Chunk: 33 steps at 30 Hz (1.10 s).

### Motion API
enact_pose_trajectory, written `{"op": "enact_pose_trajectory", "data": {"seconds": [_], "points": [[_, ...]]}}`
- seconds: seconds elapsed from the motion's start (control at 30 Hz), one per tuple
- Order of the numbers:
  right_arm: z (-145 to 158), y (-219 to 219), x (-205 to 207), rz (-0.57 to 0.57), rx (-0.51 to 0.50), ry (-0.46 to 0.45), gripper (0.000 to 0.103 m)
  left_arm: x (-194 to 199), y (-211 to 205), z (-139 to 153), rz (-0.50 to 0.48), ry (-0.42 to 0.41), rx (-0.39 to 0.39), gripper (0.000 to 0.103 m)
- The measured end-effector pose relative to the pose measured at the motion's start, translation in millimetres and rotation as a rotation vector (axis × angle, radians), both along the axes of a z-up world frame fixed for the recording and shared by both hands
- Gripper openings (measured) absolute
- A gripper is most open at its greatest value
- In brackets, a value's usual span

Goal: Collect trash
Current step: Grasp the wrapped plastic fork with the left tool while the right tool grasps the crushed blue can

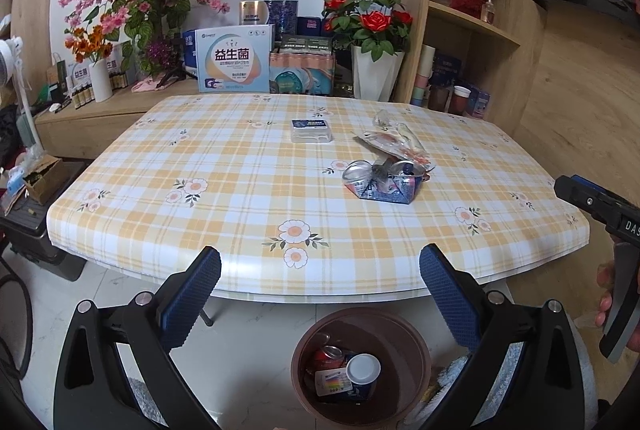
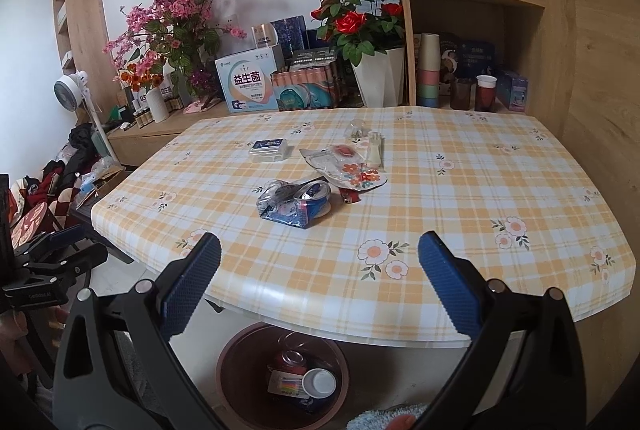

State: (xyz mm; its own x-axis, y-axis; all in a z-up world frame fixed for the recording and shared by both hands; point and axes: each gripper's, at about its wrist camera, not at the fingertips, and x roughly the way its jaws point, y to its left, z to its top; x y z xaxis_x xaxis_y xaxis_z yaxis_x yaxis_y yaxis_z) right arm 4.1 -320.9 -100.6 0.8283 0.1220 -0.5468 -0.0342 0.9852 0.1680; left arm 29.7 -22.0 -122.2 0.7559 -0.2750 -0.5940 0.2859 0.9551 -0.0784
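Here both tools — left tool (image 1: 320,272), right tool (image 2: 319,270) — tilt downward, jaws wide.

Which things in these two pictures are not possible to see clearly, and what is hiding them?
- Bin, left wrist view: its lower contents are covered by the white cup and red can.
- Same bin, right wrist view: the table edge cuts off its far rim.
- Small clear item behind the flowered wrapper: too small to identify.
- Small box: label too small to read.
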Motion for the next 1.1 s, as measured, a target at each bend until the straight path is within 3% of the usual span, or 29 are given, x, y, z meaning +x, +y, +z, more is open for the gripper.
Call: {"op": "enact_pose_trajectory", "data": {"seconds": [0.3,0.5,0.63,0.83,0.87,1.0,1.1], "points": [[-22.3,-9.5,10.6,-0.035,0.016,0.060,0.097,12.7,0.2,-8.8,-0.012,0.040,-0.009,0.097],[-27.0,-20.0,21.6,-0.031,0.020,0.074,0.097,26.6,-11.7,-11.4,-0.071,0.037,0.038,0.097],[-31.4,-23.5,29.0,-0.065,-0.041,0.078,0.097,45.1,-21.5,-13.0,-0.117,0.074,0.020,0.097],[-45.3,-38.2,46.3,-0.085,-0.002,0.118,0.097,77.4,-51.7,-18.4,-0.204,0.095,0.044,0.066],[-47.0,-40.0,49.0,-0.087,0.001,0.122,0.097,83.6,-56.7,-20.1,-0.221,0.099,0.041,0.057],[-55.9,-46.4,63.6,-0.096,0.001,0.143,0.097,120.8,-81.1,-25.5,-0.307,0.121,0.024,0.043],[-62.1,-50.4,74.2,-0.091,0.021,0.154,0.097,152.8,-97.7,-29.6,-0.368,0.157,0.042,0.039]]}}
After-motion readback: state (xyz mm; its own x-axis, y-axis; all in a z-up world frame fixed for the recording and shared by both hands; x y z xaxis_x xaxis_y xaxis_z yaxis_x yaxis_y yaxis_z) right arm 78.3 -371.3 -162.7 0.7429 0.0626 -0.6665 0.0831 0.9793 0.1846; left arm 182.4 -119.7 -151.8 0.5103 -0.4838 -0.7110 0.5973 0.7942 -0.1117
